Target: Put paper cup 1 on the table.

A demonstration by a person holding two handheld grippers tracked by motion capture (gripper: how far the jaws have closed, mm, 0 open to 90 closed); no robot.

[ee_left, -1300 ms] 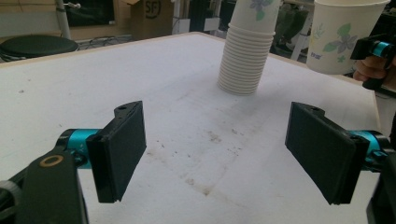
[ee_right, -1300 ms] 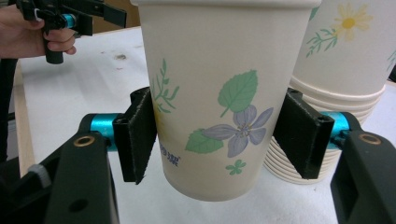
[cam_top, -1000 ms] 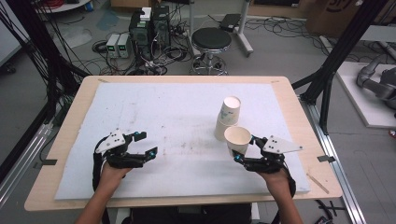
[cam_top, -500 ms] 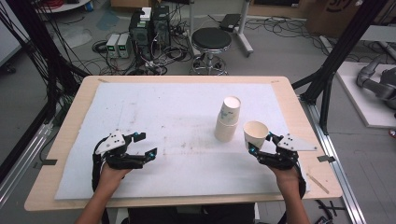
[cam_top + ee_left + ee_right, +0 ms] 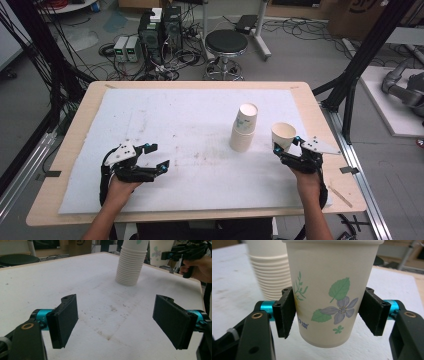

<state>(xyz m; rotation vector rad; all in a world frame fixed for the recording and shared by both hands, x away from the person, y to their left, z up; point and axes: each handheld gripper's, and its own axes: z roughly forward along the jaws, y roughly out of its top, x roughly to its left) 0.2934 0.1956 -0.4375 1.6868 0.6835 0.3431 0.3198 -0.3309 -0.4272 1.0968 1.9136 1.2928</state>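
My right gripper (image 5: 287,148) is shut on a single paper cup (image 5: 283,136) with a leaf-and-flower print (image 5: 329,302), held upright just above the white mat near the table's right side. Both pads press the cup's lower sides. A tall stack of paper cups (image 5: 244,128) stands to its left on the mat, also visible behind the held cup (image 5: 265,272) and far ahead in the left gripper view (image 5: 132,262). My left gripper (image 5: 156,156) rests low over the mat at the front left, open, with nothing between its pads (image 5: 64,320).
The white mat (image 5: 165,115) covers most of the wooden table (image 5: 320,120). Beyond the far edge stand a black stool (image 5: 226,46) and electronics boxes with cables (image 5: 150,30). Black frame posts (image 5: 360,65) rise at the right.
My right gripper has carried the single cup rightward, away from the stack, and slightly down. The left gripper has stayed still.
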